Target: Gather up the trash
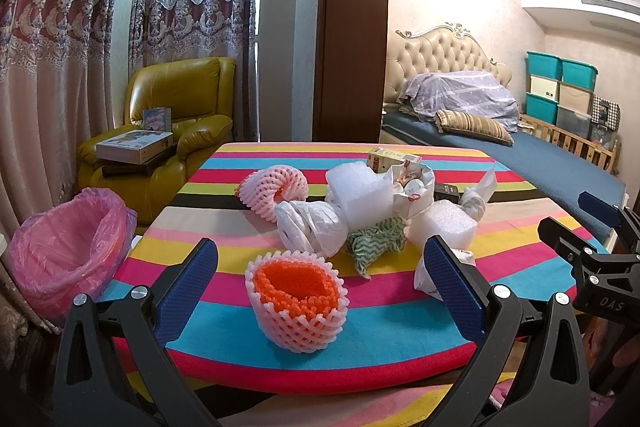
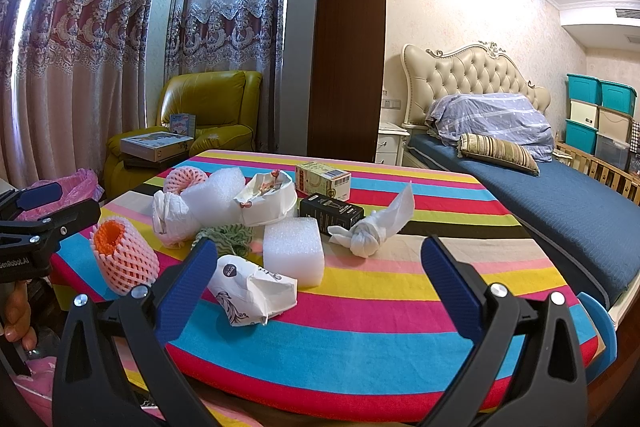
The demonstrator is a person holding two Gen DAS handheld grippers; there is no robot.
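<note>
Trash lies heaped on the striped table (image 1: 360,339). Closest to my left gripper (image 1: 320,243) is an orange-and-pink foam fruit net (image 1: 298,301), just ahead of its wide open fingers. Behind it are a white plastic bag (image 1: 312,227), a green cloth (image 1: 376,241) and a pink foam net (image 1: 274,189). My right gripper (image 2: 318,245) is open too, with a crumpled paper wrapper (image 2: 252,287) and a white foam block (image 2: 294,251) in front of it. A bin with a pink liner (image 1: 68,251) stands left of the table.
Farther back on the table are a black box (image 2: 332,213), a yellow carton (image 2: 323,181), a knotted white bag (image 2: 372,231) and a paper bowl (image 2: 268,199). A yellow armchair (image 1: 180,115) stands behind the bin. A bed (image 2: 540,187) runs along the right.
</note>
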